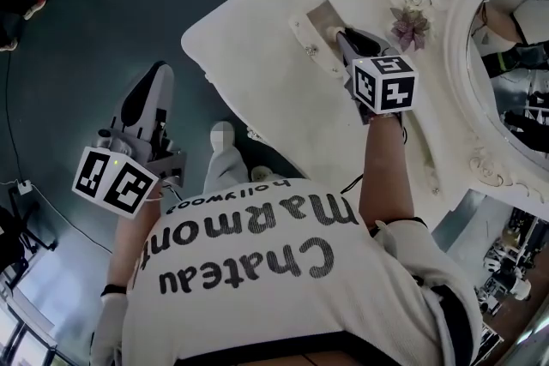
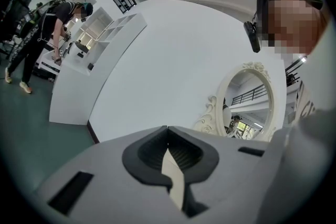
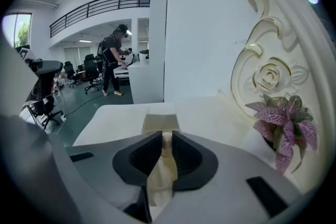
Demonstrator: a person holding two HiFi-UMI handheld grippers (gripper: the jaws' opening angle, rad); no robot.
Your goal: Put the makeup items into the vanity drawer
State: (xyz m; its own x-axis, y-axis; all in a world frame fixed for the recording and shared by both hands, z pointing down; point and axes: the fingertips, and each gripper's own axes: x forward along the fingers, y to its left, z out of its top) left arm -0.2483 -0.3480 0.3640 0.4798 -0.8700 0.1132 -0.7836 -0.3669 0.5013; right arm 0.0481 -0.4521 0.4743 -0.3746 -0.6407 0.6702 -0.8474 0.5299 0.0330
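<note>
Head view: the right gripper reaches over the white vanity into its open drawer, far right beside the mirror. The left gripper hangs near left, over the floor.

Left gripper view: its jaws are pressed together, with nothing seen between them.

Right gripper view: the jaws clamp a small cream item above the drawer; I cannot tell what it is.
</note>
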